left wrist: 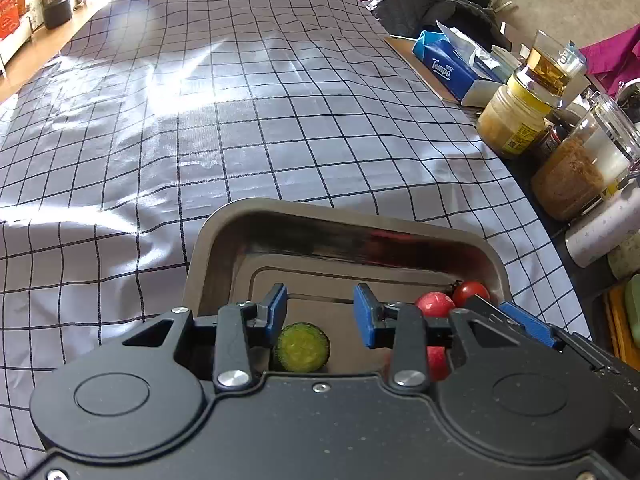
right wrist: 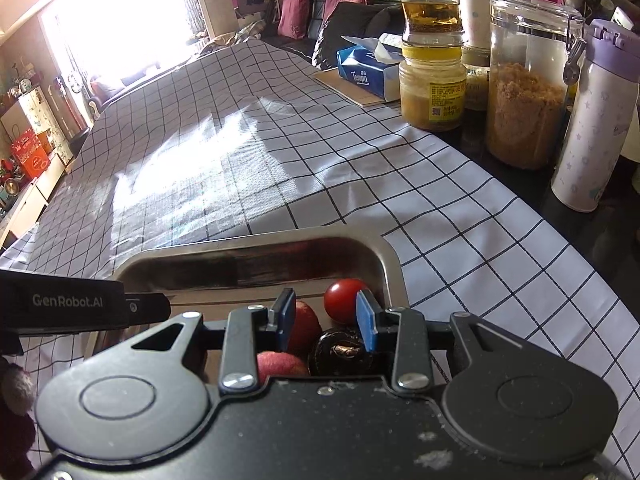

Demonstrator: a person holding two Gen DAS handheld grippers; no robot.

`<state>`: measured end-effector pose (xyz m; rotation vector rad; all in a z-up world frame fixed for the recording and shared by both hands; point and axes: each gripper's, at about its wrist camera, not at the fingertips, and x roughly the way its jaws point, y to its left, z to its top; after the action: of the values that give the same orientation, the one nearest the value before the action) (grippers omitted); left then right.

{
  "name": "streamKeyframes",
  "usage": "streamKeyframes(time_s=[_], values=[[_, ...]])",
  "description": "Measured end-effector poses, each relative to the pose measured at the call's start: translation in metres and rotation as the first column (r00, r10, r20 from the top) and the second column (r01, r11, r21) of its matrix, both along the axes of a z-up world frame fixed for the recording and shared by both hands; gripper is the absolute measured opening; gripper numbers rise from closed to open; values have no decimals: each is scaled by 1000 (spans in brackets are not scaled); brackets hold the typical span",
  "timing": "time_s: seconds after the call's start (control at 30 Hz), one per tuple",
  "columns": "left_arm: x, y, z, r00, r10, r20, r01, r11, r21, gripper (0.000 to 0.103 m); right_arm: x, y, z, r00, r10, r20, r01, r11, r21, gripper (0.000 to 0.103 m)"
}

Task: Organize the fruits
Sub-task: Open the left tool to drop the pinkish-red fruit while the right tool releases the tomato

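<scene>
A steel tray (left wrist: 208, 248) lies on the checked tablecloth; it also shows in the right wrist view (right wrist: 256, 246). My left gripper (left wrist: 320, 312) is open over the tray, above a green cucumber slice (left wrist: 303, 347). Red fruits (left wrist: 434, 305) and a cherry tomato (left wrist: 472, 292) lie at the tray's right side. My right gripper (right wrist: 326, 320) is open over the tray's right end, above a dark round fruit (right wrist: 340, 352), two pink-red fruits (right wrist: 280, 364) and the cherry tomato (right wrist: 344, 300). The other gripper's finger (left wrist: 528, 322) shows in the left wrist view; the left gripper's body (right wrist: 80, 304) shows in the right wrist view.
Along the right table edge stand a blue tissue box (right wrist: 364, 74), a yellow-lidded jar (right wrist: 434, 88) with a glass of amber liquid (right wrist: 432, 12) on top, a tall clip-lid jar (right wrist: 528, 80) and a purple-lidded flask (right wrist: 592, 116). A sofa with cushions is beyond.
</scene>
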<state>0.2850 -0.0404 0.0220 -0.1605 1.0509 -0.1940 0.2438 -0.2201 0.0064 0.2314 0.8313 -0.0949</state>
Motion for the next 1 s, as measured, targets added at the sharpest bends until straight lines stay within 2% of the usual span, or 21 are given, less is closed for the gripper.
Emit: streamKeyframes(time_s=[0.7,1.0], values=[[-12,-5,14,998,-4,56,3,1000,20,45,-4,-1,3,1000,-1,14,1,1000,-5,35],[-36,-14,27,994,-37,100,34,999,29,46,-17,9,12,998,33,56,-31,999,-37,38]])
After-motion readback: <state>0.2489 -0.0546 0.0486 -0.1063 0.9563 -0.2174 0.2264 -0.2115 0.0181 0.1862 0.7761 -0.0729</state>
